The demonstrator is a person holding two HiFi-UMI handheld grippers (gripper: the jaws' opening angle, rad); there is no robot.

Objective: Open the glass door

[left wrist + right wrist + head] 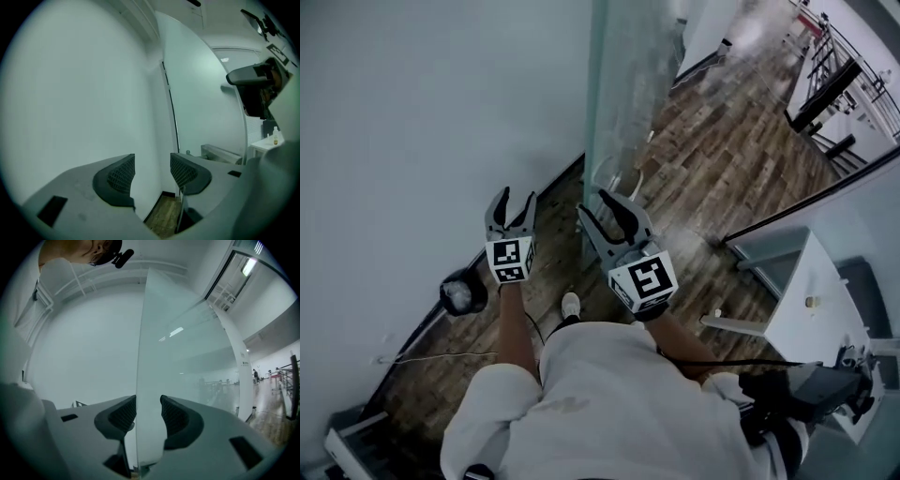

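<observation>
Left gripper (514, 202) was spread and empty, just beside white wall (431, 103), right gripper (594, 204) pinched free vertical edge of glass door (630, 84), door stood directly ahead, open wooden floor (722, 159) lay rightward.

On the head view I've got a wood plank floor (712, 159) running from six o'clock up to one, and a plain white wall (422, 122) filling nine through eleven. A dark round object (462, 292) sits at eight o'clock near the wall's base, with a thin cable (441, 356) lying just below it. At four o'clock stands a white table (797, 281) carrying a small bottle (812, 302). Black railings (827, 86) show at two o'clock.
</observation>
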